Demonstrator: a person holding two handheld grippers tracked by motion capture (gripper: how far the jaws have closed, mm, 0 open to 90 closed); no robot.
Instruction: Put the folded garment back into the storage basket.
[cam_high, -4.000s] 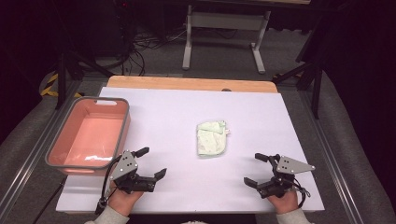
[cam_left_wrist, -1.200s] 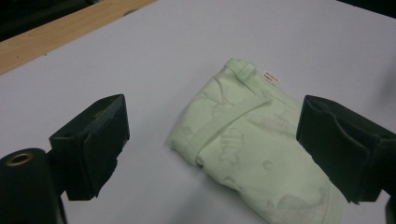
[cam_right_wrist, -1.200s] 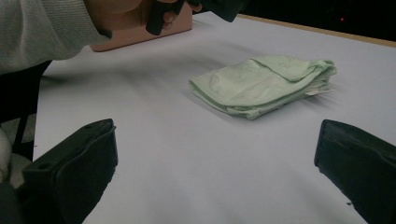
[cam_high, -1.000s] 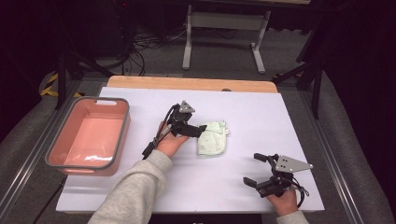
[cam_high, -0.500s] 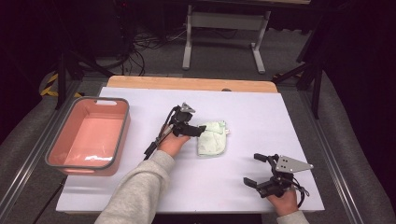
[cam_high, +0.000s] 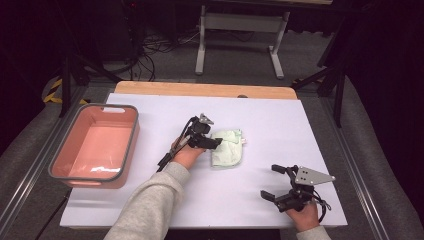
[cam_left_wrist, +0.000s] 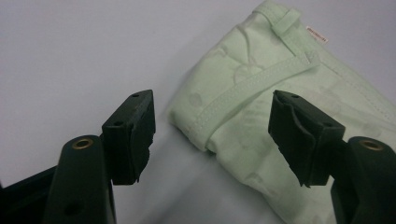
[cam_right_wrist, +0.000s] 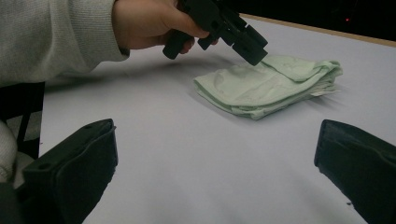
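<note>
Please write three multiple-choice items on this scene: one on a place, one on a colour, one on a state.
1. Where does the tub stand?
A. left of the cloth
B. on top of the cloth
C. beside the right gripper

2. What colour is the cloth?
A. dark blue
B. pale green
C. red

3. How do the left gripper's jaws stand?
A. shut with nothing between them
B. clamped on the tub's rim
C. apart, astride a corner of the cloth

Answers:
1. A, as the high view shows the tub at the table's left edge.
2. B, plain in both gripper views.
3. C; they have just been closing, but the left gripper view shows gaps beside both pads.
</note>
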